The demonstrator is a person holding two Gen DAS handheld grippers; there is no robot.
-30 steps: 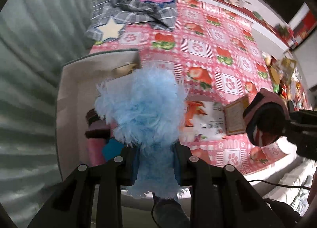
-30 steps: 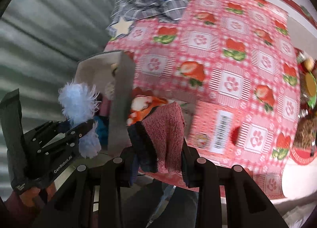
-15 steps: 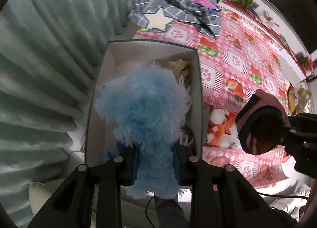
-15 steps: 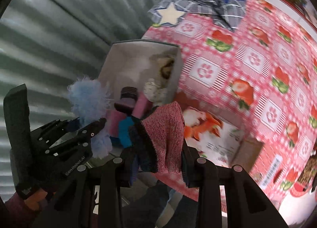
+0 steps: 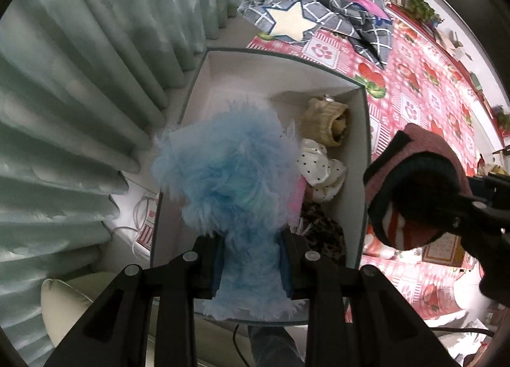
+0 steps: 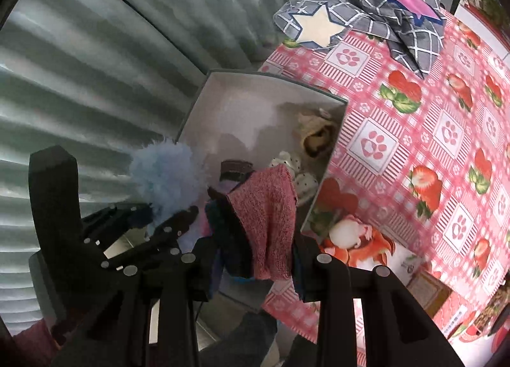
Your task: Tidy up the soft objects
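My left gripper (image 5: 251,262) is shut on a fluffy light-blue soft item (image 5: 226,176) and holds it above a white open box (image 5: 255,70). The box holds a beige knit item (image 5: 325,121), a white dotted item (image 5: 318,166) and darker pieces. My right gripper (image 6: 255,258) is shut on a pink knit sock with dark lining (image 6: 264,217), over the box's near edge. The box (image 6: 242,93) and the blue item (image 6: 165,172) also show in the right wrist view. The right gripper with the sock (image 5: 414,188) shows at the right of the left wrist view.
A red patterned tablecloth (image 6: 414,112) covers the table. A grey checked cloth with a star (image 5: 306,16) lies at its far end. An orange and white plush toy (image 6: 357,239) lies beside the box. Grey curtains (image 5: 79,80) hang to the left.
Both grippers have moved left and up over the box, and its inside has come into fuller view. Both still hold their items.
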